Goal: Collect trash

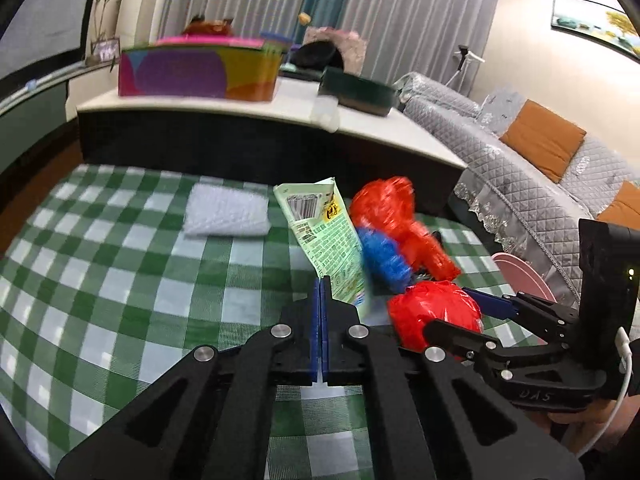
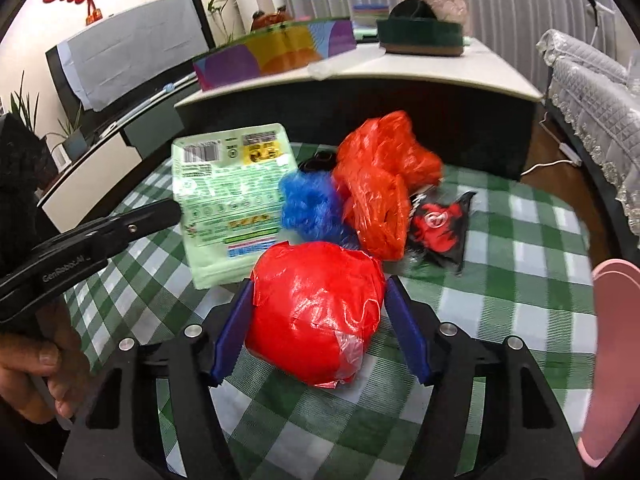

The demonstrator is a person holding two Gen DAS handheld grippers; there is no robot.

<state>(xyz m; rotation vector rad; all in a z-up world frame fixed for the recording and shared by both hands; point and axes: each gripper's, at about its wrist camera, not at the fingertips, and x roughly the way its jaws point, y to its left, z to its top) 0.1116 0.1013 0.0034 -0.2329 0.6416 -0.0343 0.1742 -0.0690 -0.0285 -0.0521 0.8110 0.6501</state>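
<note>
The right tongs [image 2: 318, 316] stood wide apart around a red ball [image 2: 316, 312] of crumpled plastic, one blue pad just beside each flank; whether either pad touched it could not be told. The left tongs [image 1: 320, 292] were pressed together, blue pads meeting, and appeared to pinch the near edge of a green packet [image 1: 324, 236], which stood tilted up from the desk [image 1: 100, 280].

The step in hand looked like a pick-up: the ball framed but not yet squeezed. The next move would call for closing the right tongs until the soft plastic gave, then lifting it clear toward the pink bin [image 2: 612, 360] at the right edge, if that was indeed the place for the trash.

The ball was glossy, creased, with a clear scrap of film at its near side, and lay on the green-checked cloth nearest the camera. Beyond it lay a blue wad [image 2: 310, 206], an orange-red bag [image 2: 380, 184] heaped loosely, and farther right a black-and-red wrapper [image 2: 438, 226]. Far left on the cloth sat a white pad [image 1: 228, 216], well apart from the heap.
</note>
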